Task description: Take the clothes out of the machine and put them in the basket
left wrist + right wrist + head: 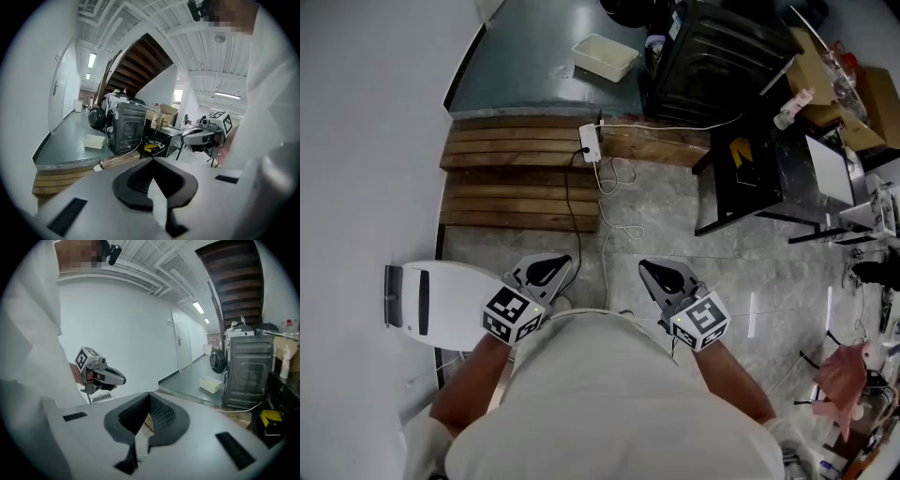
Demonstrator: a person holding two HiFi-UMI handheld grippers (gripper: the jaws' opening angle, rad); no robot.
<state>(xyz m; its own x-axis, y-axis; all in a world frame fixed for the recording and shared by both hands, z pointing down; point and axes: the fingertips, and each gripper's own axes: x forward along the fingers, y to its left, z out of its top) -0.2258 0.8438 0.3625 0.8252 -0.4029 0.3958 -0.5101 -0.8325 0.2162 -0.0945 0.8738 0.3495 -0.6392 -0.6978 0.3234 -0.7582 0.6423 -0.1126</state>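
Stone floor (675, 220), machine (717, 56) cropped at frame top

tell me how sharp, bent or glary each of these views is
Head view: sharp, evenly lit, edges slightly bowed, the machine dark at the top. Left gripper view: strong fisheye, black corners, ceiling light blown out. Right gripper view: same fisheye, staircase curved, the near fingers slightly soft.

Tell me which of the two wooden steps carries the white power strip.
The upper step, next to the grey platform: the power strip lies on it. The lower step bears only a dark cable.
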